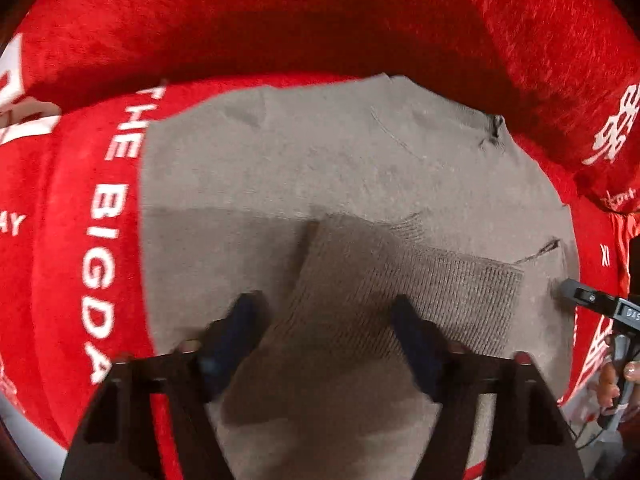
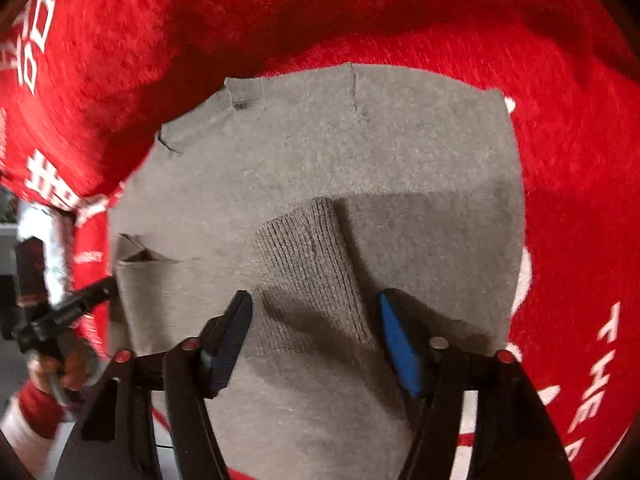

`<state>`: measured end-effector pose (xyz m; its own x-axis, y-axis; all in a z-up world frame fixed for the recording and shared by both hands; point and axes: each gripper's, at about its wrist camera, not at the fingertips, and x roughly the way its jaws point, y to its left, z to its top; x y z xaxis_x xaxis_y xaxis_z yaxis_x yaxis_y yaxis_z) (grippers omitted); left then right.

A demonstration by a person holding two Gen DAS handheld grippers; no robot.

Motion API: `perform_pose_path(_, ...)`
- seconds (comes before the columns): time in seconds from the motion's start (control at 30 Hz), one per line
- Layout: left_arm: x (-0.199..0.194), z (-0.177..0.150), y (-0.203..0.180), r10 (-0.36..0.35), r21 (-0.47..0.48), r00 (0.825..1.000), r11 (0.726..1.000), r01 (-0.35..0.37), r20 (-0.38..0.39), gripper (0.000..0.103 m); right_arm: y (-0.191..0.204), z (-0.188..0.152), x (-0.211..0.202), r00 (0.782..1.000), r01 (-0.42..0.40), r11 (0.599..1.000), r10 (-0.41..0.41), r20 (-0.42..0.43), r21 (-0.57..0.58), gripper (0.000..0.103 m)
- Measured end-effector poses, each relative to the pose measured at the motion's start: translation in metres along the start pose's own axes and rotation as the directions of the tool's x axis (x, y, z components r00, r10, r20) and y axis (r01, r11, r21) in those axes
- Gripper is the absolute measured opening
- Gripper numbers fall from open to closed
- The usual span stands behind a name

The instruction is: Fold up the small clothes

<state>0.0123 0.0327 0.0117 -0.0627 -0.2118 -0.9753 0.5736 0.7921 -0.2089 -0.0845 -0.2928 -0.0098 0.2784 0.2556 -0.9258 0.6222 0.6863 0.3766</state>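
Observation:
A small grey knit sweater (image 1: 320, 160) lies flat on a red fleece blanket (image 1: 280, 20). One sleeve with a ribbed cuff (image 1: 440, 292) is folded across its body. My left gripper (image 1: 324, 312) is open, just above the folded sleeve, holding nothing. In the right wrist view the same sweater (image 2: 340, 140) and ribbed cuff (image 2: 308, 248) show. My right gripper (image 2: 314, 308) is open above the cuff, empty. The right gripper's tip shows at the sweater's right edge in the left view (image 1: 588, 300), and the left gripper's tip at its left edge in the right view (image 2: 80, 300).
The red blanket (image 2: 560, 160) has white lettering (image 1: 104, 220) and rises in a thick fold behind the sweater. A hand (image 1: 612, 384) holds the right gripper's handle. A red-sleeved hand (image 2: 60, 372) holds the left one.

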Motion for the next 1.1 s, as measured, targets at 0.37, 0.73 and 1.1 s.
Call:
perform_pose_path(0.37,-0.049,-0.01,-0.004,-0.083,0.088,0.992,0.993,0.074,0.097,0.008,0.04,-0.02,-0.062,0.989,0.067,0.991,-0.051,0.14,-0.115,0.006)
perform_pose_path(0.73,-0.111,0.023,0.01,-0.107,0.033,0.955,0.994,0.101,0.277,0.008,0.047,0.057,-0.081,0.958,0.084,0.993,-0.057,0.281,-0.085,0.006)
perform_pose_path(1.1,-0.004,0.078,0.023,0.057,-0.046,0.978,0.998,-0.049,0.2,0.008,-0.008,0.087,0.021,0.98,0.044,0.991,-0.067,0.188,0.124,0.006)
